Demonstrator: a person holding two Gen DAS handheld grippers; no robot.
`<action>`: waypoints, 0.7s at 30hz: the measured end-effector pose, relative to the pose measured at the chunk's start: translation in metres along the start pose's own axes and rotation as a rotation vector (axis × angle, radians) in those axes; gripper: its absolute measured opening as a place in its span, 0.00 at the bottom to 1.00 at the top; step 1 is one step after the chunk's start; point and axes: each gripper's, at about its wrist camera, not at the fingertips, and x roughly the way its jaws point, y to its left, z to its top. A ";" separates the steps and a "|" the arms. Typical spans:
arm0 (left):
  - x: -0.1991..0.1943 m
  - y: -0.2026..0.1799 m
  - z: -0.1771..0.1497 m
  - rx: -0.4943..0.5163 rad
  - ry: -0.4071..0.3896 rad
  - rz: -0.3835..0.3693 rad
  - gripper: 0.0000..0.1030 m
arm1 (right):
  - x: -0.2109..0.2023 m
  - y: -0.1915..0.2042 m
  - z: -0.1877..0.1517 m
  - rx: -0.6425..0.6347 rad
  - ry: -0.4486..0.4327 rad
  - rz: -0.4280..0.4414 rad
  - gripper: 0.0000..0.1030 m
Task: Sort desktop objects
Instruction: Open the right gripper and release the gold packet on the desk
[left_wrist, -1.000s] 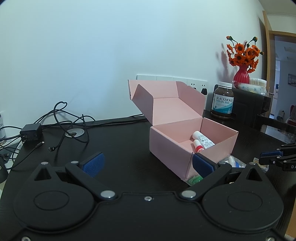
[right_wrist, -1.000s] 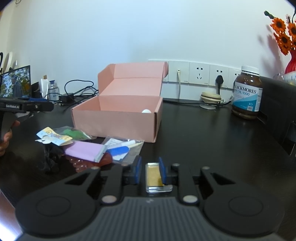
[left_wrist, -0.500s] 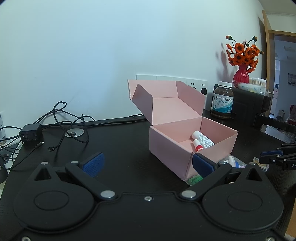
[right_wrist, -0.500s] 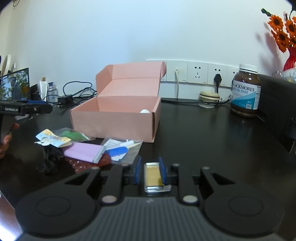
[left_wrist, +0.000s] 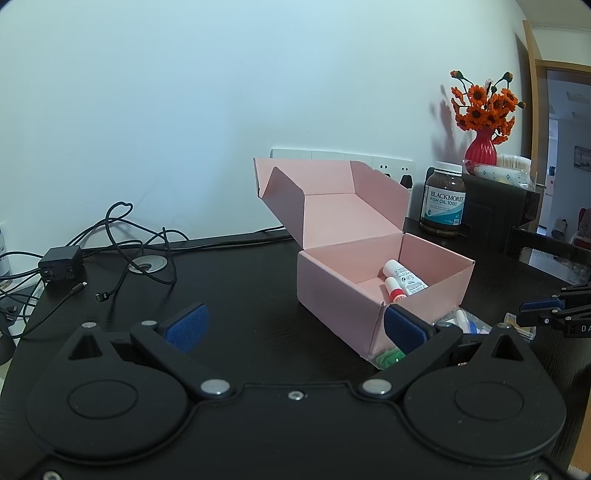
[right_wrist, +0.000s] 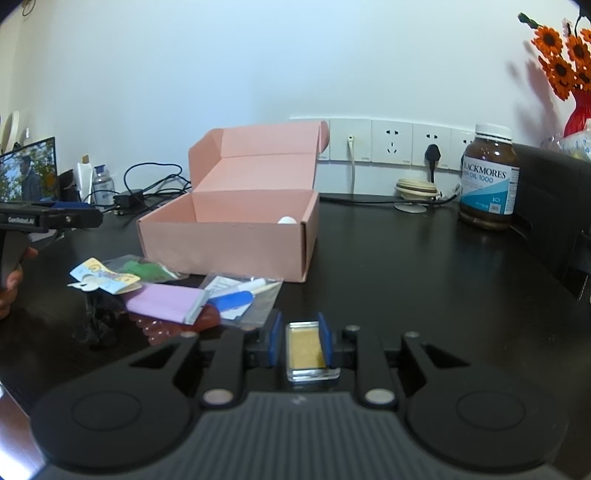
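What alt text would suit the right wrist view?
The right gripper is shut on a small clear case with gold contents, above a black desk. Beyond it sit loose packets and an open pink box.

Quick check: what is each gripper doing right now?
Left gripper: open, holding nothing.
Right gripper: shut on a small clear case with gold inside.

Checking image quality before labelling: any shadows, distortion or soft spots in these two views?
Left wrist view: flowers cast a clear shadow on the wall, corners vignetted black. Right wrist view: fisheye bows the socket strip; the small clear case between the pads looks slightly soft.
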 end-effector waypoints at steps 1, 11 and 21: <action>0.000 0.000 0.000 0.000 0.000 0.000 1.00 | 0.000 0.000 0.000 0.001 0.000 0.000 0.24; 0.000 0.000 0.000 0.000 0.003 -0.001 1.00 | -0.003 0.000 0.001 0.006 -0.016 -0.011 0.53; 0.001 0.000 0.000 0.000 0.004 -0.002 1.00 | -0.008 -0.003 0.004 0.039 -0.034 0.000 0.81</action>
